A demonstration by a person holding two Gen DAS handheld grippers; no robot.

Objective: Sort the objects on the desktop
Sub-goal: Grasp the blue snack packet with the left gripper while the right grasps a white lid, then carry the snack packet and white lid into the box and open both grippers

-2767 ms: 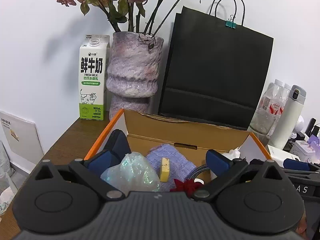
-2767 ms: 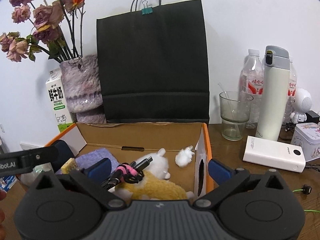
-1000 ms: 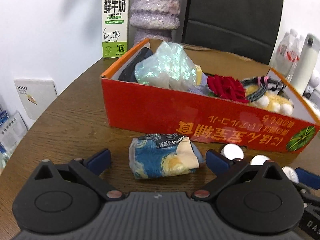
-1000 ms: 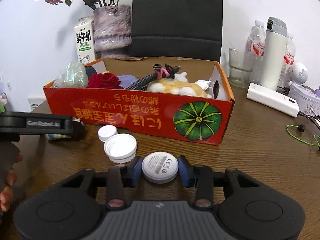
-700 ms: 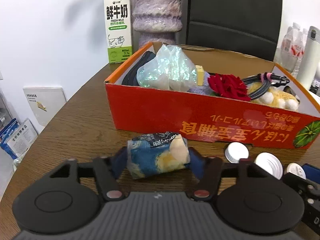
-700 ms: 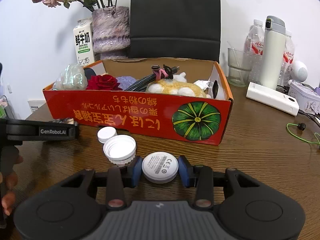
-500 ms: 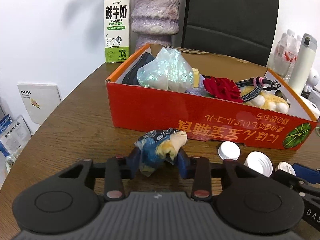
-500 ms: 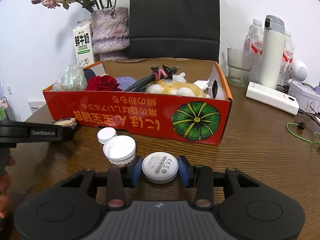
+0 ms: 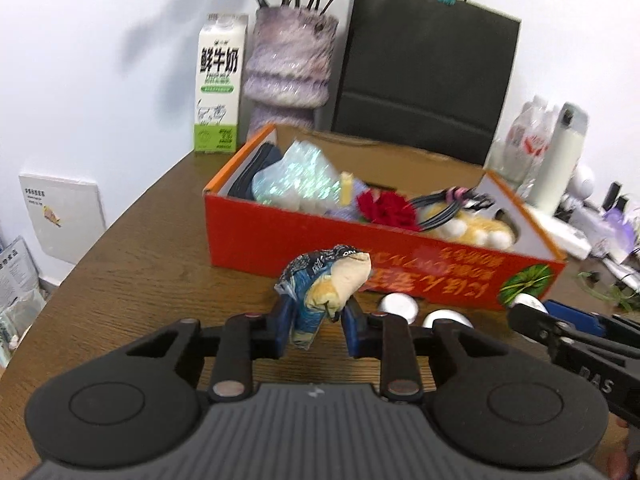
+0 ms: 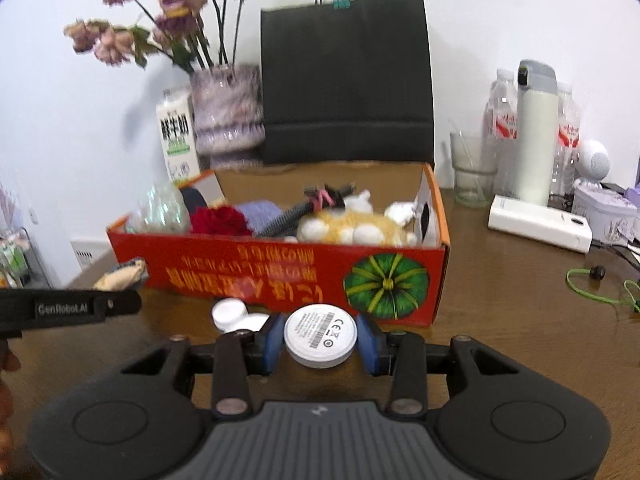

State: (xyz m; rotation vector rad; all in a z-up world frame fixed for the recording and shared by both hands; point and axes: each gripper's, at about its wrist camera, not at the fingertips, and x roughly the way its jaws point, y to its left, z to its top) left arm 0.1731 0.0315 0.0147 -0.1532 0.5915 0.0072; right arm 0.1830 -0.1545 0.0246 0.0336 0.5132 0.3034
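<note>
My left gripper (image 9: 318,322) is shut on a crumpled blue and cream tissue pack (image 9: 326,280) and holds it above the table in front of the orange cardboard box (image 9: 280,236). My right gripper (image 10: 320,338) is shut on a white round disc (image 10: 320,334) with a printed label, lifted in front of the same box (image 10: 280,272). The box holds a shiny plastic bag (image 9: 296,180), a red flower (image 9: 384,208), a cable bundle (image 9: 448,204) and a yellow plush toy (image 10: 352,228). Two white caps (image 10: 234,314) lie on the table by the box front.
A milk carton (image 9: 218,84), a vase with dried flowers (image 9: 288,68) and a black paper bag (image 9: 424,84) stand behind the box. On the right are a white thermos (image 10: 534,132), a glass (image 10: 472,172), bottles, a white power bank (image 10: 538,230) and a green cable (image 10: 600,288).
Both grippers have risen with their objects, so the views tilt up. The left gripper closed on the tissue pack earlier and now holds it off the table.
</note>
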